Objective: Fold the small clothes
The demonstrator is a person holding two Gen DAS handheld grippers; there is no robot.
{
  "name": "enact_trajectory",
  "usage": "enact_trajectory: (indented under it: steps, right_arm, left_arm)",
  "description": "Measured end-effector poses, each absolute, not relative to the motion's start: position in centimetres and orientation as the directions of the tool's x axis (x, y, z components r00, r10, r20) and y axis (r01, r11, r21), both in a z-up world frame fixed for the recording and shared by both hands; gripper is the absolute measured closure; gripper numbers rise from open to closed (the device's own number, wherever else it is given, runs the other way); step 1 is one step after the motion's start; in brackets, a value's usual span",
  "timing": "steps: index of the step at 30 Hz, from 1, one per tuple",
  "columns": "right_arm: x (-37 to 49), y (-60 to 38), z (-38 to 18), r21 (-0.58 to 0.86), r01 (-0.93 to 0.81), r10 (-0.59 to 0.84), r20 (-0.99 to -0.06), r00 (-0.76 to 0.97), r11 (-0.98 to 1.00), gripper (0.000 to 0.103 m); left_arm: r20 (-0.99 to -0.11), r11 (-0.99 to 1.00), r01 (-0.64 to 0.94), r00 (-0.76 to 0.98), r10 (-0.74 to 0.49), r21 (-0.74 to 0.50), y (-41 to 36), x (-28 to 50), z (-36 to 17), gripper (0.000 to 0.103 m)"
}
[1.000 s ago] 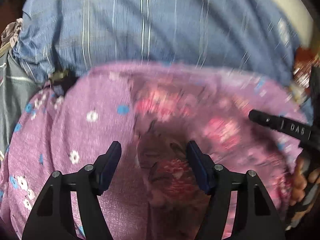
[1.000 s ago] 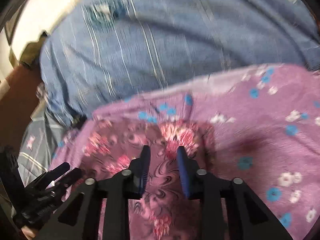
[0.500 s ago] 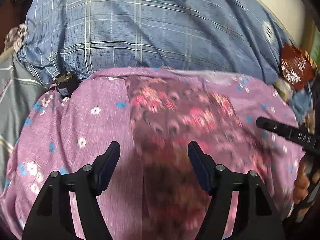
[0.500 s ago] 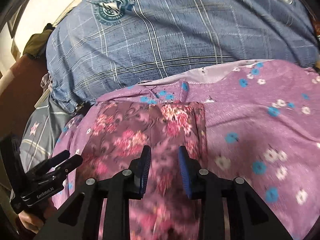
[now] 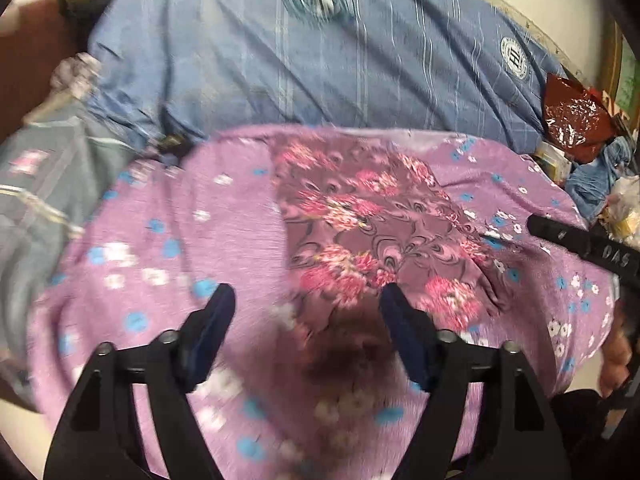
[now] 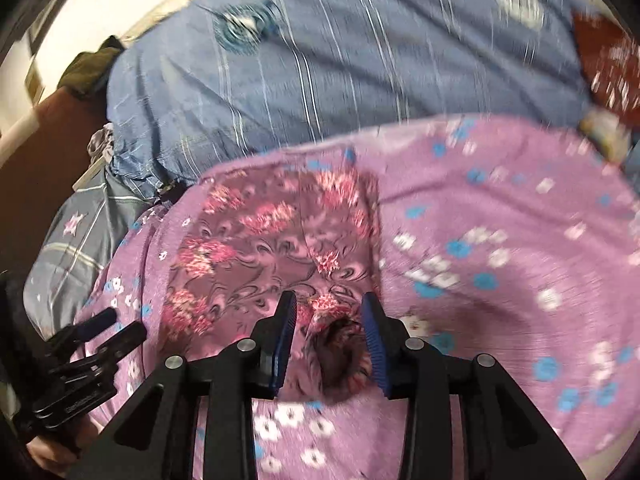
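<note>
Looks maybe midway: the dark floral garment (image 5: 372, 232) lies mostly flat on the purple flowered sheet (image 5: 168, 240), with its near end bunched up, so more folding is left. The left gripper (image 5: 306, 334) is spread wide over that near edge, gripping nothing. The right gripper (image 6: 328, 334) is partly open around the bunched bit, and I can't tell if it's actually touching.

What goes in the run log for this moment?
left gripper: open | right gripper: open | dark floral garment: lying on purple cloth
</note>
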State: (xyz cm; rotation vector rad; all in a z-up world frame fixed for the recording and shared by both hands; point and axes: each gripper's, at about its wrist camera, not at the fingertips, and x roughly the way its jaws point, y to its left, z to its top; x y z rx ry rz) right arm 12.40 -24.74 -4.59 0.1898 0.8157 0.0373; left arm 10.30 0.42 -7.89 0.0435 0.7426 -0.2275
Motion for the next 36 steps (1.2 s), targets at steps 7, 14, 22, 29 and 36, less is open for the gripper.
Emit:
enact_trajectory:
  steps: [7,14,22,29,36]
  right_arm:
    - [7.4,-21.7,0.6,0.122,-0.012,0.091,-0.666,0.741,0.992,0.053]
    - [2.9,-19.1,4.2,0.072,-0.05,0.084,-0.601,0.795,0.996,0.048]
    - [-0.8,-18.0,7.0,0.03,-0.051,0.059,-0.53,0.846,0.998,0.041]
    - [-2.2,-18.1,7.8,0.024,-0.036,0.043,-0.496,0.867,0.999,0.039]
    - [-2.6,-17.4,7.8,-0.015,-0.009,0.0,-0.488,0.873,1.0,0.039]
  left_arm:
    - [-0.545,0.986,0.146,0.834,-0.082,0.075,1.2,3.7,-1.5,0.014]
    - [-0.445,0.992,0.062,0.895,-0.004,0.114,2.5,-0.5,2.4,0.001]
    - [-0.376,0.995,-0.011,0.925,0.046,0.096,3.5,-3.0,4.7,0.0]
    - [-0.397,0.998,-0.002,0.918,0.026,0.062,3.6,-3.7,4.9,0.0]
    - [-0.414,0.999,-0.003,0.91,0.022,0.045,4.0,-3.4,4.8,0.0]
